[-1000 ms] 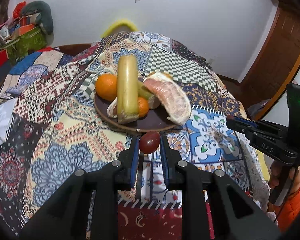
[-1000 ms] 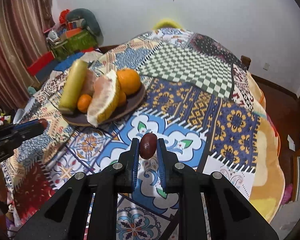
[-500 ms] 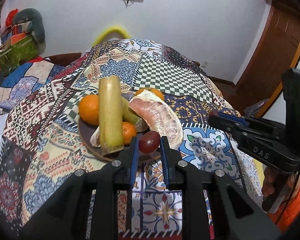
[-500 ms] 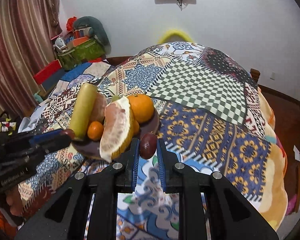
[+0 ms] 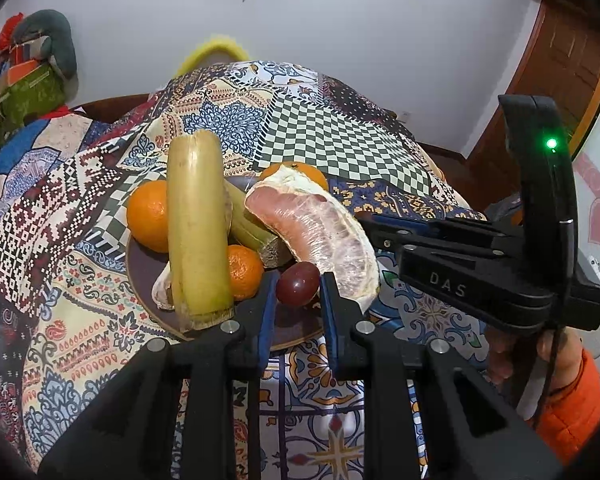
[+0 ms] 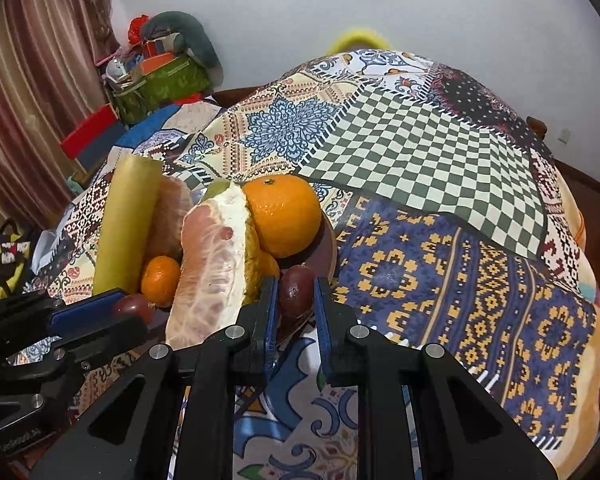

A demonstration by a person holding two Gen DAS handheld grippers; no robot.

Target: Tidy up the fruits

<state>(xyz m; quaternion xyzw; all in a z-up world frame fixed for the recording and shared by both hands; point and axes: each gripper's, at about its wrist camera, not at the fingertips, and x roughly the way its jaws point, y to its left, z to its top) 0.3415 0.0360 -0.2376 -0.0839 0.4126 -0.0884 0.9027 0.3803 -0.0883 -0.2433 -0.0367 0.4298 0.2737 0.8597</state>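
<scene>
Left wrist view: my left fingers (image 5: 298, 300) are clamped on a small dark red fruit (image 5: 298, 289), held over the near edge of the brown plate (image 5: 140, 264). Right wrist view: my right fingers (image 6: 296, 300) are clamped on a second dark red fruit (image 6: 296, 290), at the plate's (image 6: 329, 240) near right edge, just beside the big orange (image 6: 282, 216). Whether either fruit touches the plate yet, I cannot tell.

Already on the plate: pomelo wedge (image 5: 320, 232) in the middle, long yellow-green stalk (image 5: 196, 224) left of it, an orange (image 5: 148, 216) at the plate's far left, small tangerine (image 5: 244, 272) near the front. Plate sits on the patterned cloth (image 5: 80, 320) over the desk.

My judgement: task mostly done. The pile is built and these two red fruits look like the last pieces. Left to do: set each down in the free near rim of the plate and release. I see no loose fruit elsewhere on the cloth, though my tools block part of it.
</scene>
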